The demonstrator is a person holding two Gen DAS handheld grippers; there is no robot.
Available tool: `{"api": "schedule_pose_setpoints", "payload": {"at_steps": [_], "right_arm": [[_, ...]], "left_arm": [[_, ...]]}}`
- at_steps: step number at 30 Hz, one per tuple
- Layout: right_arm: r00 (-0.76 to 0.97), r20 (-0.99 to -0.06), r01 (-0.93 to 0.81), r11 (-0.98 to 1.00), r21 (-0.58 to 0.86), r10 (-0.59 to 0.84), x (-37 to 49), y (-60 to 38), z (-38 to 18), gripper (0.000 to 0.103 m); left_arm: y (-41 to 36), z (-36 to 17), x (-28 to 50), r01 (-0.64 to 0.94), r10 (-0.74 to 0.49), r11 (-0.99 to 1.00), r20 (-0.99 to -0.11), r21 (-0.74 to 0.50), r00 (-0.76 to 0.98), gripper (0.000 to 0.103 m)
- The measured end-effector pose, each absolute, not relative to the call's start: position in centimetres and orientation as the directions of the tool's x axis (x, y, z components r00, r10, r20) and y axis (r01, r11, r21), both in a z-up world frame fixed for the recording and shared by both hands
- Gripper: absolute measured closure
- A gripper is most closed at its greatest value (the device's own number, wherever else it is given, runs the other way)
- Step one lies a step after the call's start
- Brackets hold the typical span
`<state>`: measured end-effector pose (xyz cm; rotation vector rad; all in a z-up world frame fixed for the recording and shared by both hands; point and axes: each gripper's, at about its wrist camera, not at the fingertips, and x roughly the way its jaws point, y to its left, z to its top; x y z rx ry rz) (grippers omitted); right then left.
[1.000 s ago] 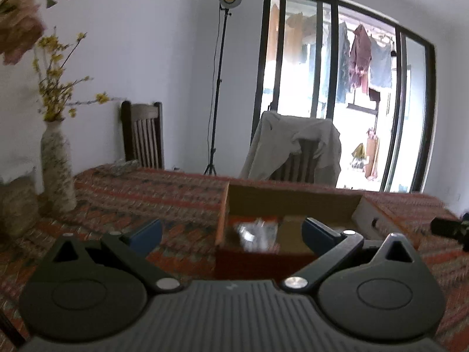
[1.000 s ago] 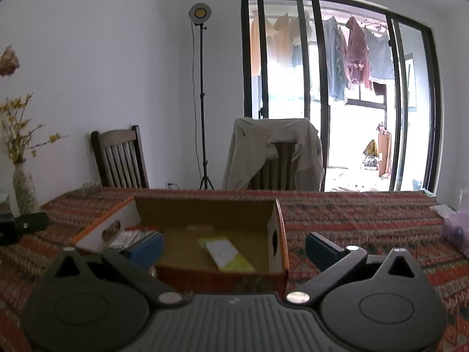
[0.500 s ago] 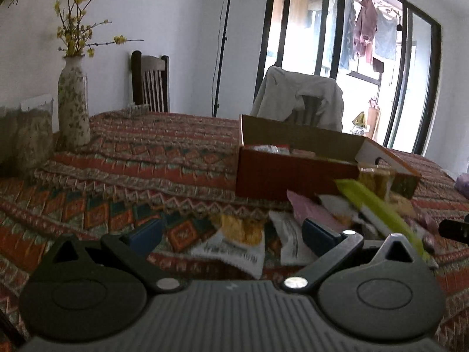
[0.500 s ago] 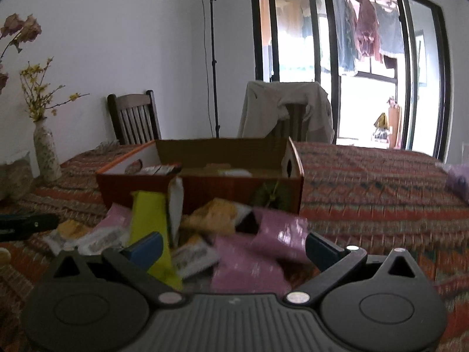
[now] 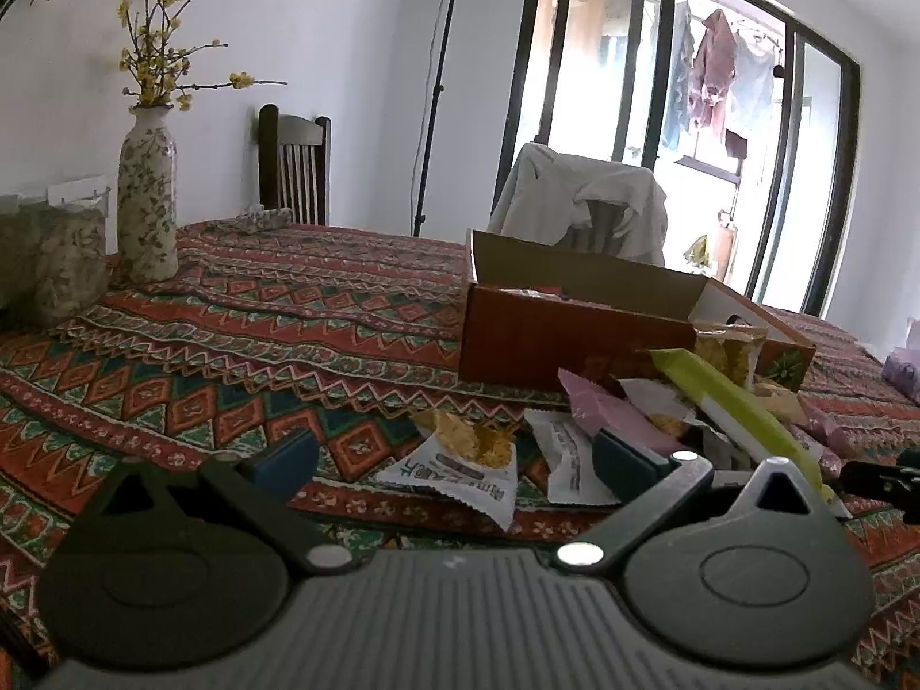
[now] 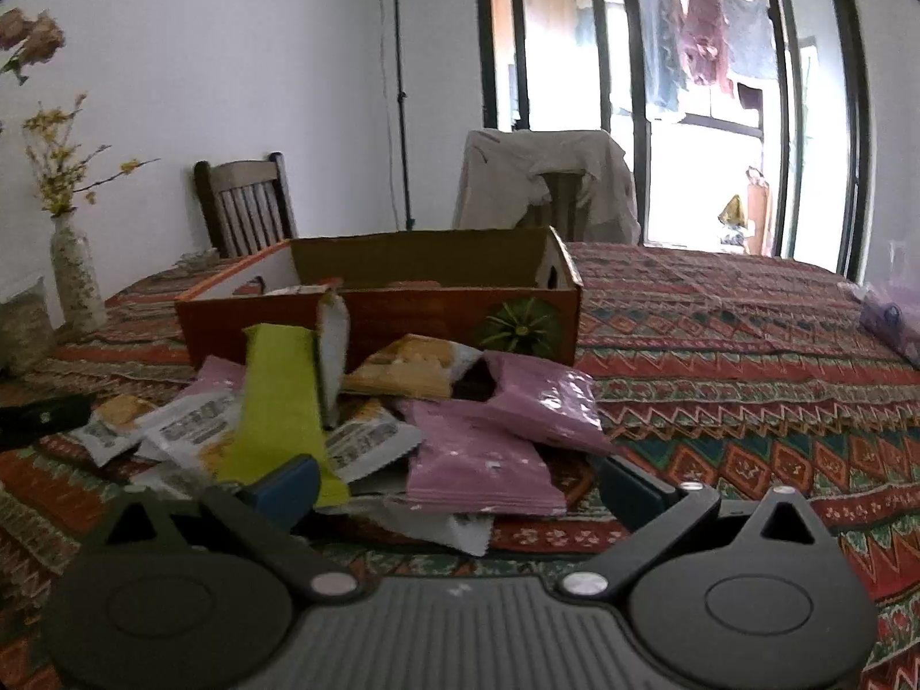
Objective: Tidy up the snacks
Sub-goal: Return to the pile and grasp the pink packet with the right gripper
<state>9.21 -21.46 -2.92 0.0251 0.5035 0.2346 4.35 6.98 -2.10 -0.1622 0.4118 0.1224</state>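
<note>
Holding both claws low over patterned tablecloth (image 5: 241,333), w/ snack pile ahead. Left gripper (image 5: 454,454): jaws spread wide, nothing btwn; white-yellow packet (image 5: 460,460) lies just past tips. Right gripper (image 6: 454,480): jaws wide apart too, empty; pink packet (image 6: 477,466) btwn fingers on cloth, green packet (image 6: 276,408) by its left finger. I see orange cardboard box (image 6: 402,316) behind pile, few packets inside. Vase (image 5: 146,201) far left.

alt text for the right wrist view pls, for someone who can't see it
An open right gripper hovers low over a heap of snack packets: pink packets, a lime-green packet. Behind sits an open orange cardboard box on a patterned tablecloth.
</note>
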Motion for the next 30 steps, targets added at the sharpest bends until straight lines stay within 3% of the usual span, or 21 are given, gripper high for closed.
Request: {"api": "schedule_pose_setpoints", "payload": {"at_steps": [5,10,23,25,26,30], "right_arm": [[0.838,-0.49,-0.207,0.971,0.12,0.239,10.8,-22.5,-3.1,0.001],[0.807,-0.535,-0.208,0.969,0.136,0.248,12.9,-23.0,-3.3,0.019],[0.703,-0.566,-0.306,0.902,0.305,0.43,17.2,-23.2,-4.4,0.018],[0.703,-0.553,-0.315,0.893,0.322,0.447,17.0,-23.3,-4.3,0.027],[0.702,-0.551,-0.317,0.89,0.326,0.452,16.9,-23.4,-4.3,0.039],[0.718,-0.534,-0.326,0.893,0.31,0.447,16.0,-23.2,-4.4,0.043]], "left_arm": [[7.0,-2.1,4.5,-0.152,0.082,0.978,-0.414,-0.14,0.907,0.0],[7.1,-2.2,4.7,-0.159,0.084,0.976,-0.422,-0.146,0.903,0.0],[7.4,-2.3,5.1,-0.175,0.088,0.972,-0.446,-0.158,0.891,0.0],[7.4,-2.3,5.2,-0.178,0.089,0.971,-0.45,-0.16,0.889,0.0],[7.4,-2.3,5.2,-0.18,0.089,0.971,-0.452,-0.161,0.888,0.0],[7.3,-2.3,5.2,-0.184,0.093,0.97,-0.453,-0.161,0.887,0.0]]}}
